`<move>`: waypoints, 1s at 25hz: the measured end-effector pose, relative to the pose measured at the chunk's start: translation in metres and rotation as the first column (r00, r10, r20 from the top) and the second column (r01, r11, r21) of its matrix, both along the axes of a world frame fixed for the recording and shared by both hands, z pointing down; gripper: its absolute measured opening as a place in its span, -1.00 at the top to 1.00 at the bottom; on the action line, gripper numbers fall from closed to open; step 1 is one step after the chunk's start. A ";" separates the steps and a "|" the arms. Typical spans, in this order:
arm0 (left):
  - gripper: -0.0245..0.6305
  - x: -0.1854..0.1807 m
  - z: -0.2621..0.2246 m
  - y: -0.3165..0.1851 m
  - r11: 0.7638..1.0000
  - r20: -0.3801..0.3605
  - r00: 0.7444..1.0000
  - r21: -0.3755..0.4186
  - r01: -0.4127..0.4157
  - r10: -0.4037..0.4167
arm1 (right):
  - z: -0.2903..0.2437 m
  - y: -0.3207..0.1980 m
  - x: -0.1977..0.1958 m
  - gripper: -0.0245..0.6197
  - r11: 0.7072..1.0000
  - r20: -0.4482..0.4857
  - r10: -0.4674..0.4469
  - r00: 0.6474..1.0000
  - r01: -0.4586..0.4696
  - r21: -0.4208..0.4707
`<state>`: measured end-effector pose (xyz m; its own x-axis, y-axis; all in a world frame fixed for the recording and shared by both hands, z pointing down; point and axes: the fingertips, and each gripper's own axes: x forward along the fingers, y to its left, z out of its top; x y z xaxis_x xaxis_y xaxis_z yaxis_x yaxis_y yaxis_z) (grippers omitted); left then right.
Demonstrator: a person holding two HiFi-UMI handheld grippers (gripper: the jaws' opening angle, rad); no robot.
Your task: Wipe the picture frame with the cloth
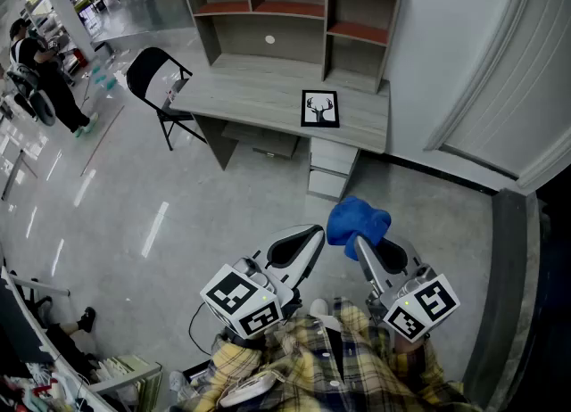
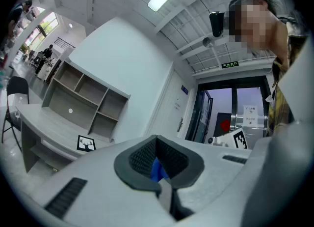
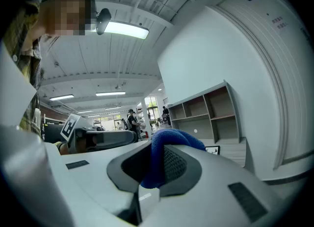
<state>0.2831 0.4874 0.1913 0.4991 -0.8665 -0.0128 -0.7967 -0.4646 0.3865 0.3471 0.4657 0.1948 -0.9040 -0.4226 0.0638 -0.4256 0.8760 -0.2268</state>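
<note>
- The picture frame [image 1: 320, 108] lies flat on the desk [image 1: 250, 91], near the desk's front edge and toward its right end. It shows a black stag's head on white.
- A shelf unit [image 1: 285, 9] stands along the back of the desk, with open compartments.
- A black folding chair [image 1: 153, 76] stands at the desk's left end. A set of pale drawers [image 1: 332, 165] sits under the desk's right end.
- Both grippers are held well in front of the desk, above the grey floor [image 1: 134, 214], and touch nothing on the desk.
- The right claw [image 1: 360, 243] is clamped on the cloth [image 1: 357, 221], a bunched blue cloth. The cloth bulges out past the claw's tip on the side facing the desk. In the right gripper view a fold of it runs down between the dark pads.
- The left claw [image 1: 313, 234] is drawn narrow, its tips together and gripping nothing. It sits just beside the cloth, farther from the desk's right end than the right claw. In the left gripper view a patch of blue shows through the hollow between its pads. Whether the left claw touches the cloth cannot be told.
- Plaid sleeves [image 1: 303, 357] show behind the grippers, on the side away from the desk.
- A person [image 1: 40, 67] stands far off beyond the desk's left end.
</note>
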 end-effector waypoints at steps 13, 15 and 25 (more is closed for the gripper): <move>0.91 0.025 0.006 -0.008 1.000 0.027 0.999 -0.007 0.020 -0.019 | 0.004 -0.007 0.036 0.77 1.000 0.040 0.001 0.999 -0.001 -0.015; 0.91 0.025 0.010 -0.006 0.999 0.027 0.999 -0.015 0.033 -0.032 | 0.009 -0.007 0.039 0.78 1.000 0.044 -0.008 0.999 0.009 -0.030; 0.91 -0.009 0.030 -0.042 0.998 0.013 0.999 -0.049 0.044 -0.043 | 0.026 -0.041 0.007 0.77 0.997 0.034 -0.016 0.999 0.019 -0.080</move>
